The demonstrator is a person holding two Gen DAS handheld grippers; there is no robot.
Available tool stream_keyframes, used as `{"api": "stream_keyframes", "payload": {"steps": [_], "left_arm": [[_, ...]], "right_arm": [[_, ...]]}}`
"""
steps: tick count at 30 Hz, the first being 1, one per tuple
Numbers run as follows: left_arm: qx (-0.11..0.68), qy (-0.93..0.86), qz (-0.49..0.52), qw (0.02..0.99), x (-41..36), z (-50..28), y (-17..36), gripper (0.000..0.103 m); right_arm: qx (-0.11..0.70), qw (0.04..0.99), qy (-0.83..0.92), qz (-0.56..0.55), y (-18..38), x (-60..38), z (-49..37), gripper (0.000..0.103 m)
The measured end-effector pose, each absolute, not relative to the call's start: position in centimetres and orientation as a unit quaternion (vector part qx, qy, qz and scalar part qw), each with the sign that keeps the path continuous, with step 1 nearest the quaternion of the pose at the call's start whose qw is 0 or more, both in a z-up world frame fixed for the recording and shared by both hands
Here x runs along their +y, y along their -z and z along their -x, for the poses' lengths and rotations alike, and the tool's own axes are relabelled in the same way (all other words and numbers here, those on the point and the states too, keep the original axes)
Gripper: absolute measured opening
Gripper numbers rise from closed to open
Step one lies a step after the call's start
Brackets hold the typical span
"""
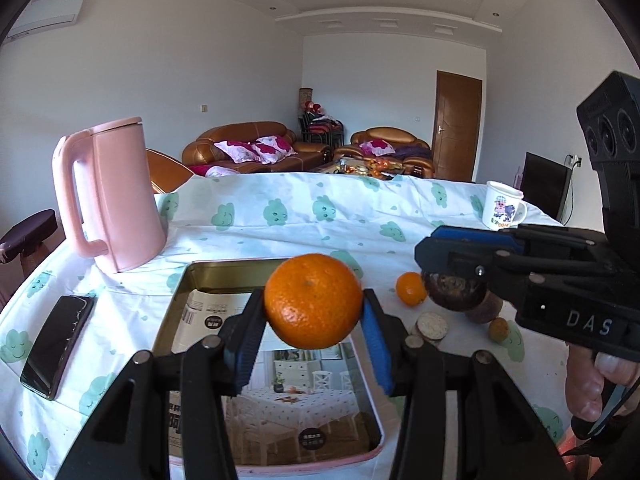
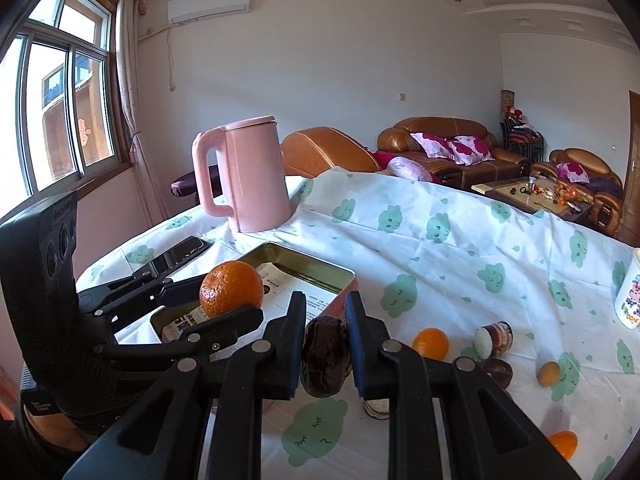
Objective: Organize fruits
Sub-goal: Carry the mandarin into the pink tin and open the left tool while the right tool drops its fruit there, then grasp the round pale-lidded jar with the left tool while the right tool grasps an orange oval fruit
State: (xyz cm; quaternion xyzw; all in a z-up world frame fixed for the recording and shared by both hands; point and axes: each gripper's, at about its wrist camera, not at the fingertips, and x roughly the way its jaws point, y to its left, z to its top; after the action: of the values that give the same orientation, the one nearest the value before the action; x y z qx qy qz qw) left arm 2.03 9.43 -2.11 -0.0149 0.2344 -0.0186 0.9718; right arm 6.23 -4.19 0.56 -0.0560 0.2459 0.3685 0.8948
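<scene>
My left gripper (image 1: pixel 314 308) is shut on a large orange (image 1: pixel 313 300) and holds it above the open metal tin (image 1: pixel 176 300). The orange also shows in the right wrist view (image 2: pixel 231 289), over the tin (image 2: pixel 308 266). My right gripper (image 2: pixel 325 350) is shut on a dark wrinkled brown fruit (image 2: pixel 326 360) just right of the tin; the fruit shows in the left wrist view (image 1: pixel 454 292). A small orange (image 1: pixel 410 289) (image 2: pixel 430 343), a tiny yellow-orange fruit (image 1: pixel 498 329) (image 2: pixel 547 374) and cut purple pieces (image 1: pixel 432 326) (image 2: pixel 494 338) lie on the cloth.
A pink kettle (image 1: pixel 116 196) (image 2: pixel 252 176) stands behind the tin. A black phone (image 1: pixel 56 346) (image 2: pixel 176 258) lies to its left. A white printed mug (image 1: pixel 502 205) (image 2: pixel 632 300) stands at the right. Another orange piece (image 2: pixel 562 444) lies near the front edge.
</scene>
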Motion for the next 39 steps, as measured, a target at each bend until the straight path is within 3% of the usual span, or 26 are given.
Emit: {"api": "stream_keyframes", "payload": {"steps": [30,34,36,39], "left_arm": [[0.278,-0.052,0.033,0.959,15.5,-3.0,5.4,0.052],[0.269,-0.051,0.034,0.961,15.1,-2.7,4.8,0.055],[0.26,-0.046,0.035,0.964,14.7,-2.4,4.4,0.07],[0.239,-0.034,0.026,0.97,13.2,-1.8,3.6,0.084]], "right_arm": [[0.302,0.865,-0.395,0.074,4.9,3.7,-7.7,0.023],[0.284,0.879,-0.378,0.07,4.0,2.3,-7.4,0.046],[0.278,0.882,-0.376,0.062,3.6,0.9,-7.0,0.048],[0.257,0.899,-0.344,0.08,3.2,-2.3,-5.8,0.061]]}}
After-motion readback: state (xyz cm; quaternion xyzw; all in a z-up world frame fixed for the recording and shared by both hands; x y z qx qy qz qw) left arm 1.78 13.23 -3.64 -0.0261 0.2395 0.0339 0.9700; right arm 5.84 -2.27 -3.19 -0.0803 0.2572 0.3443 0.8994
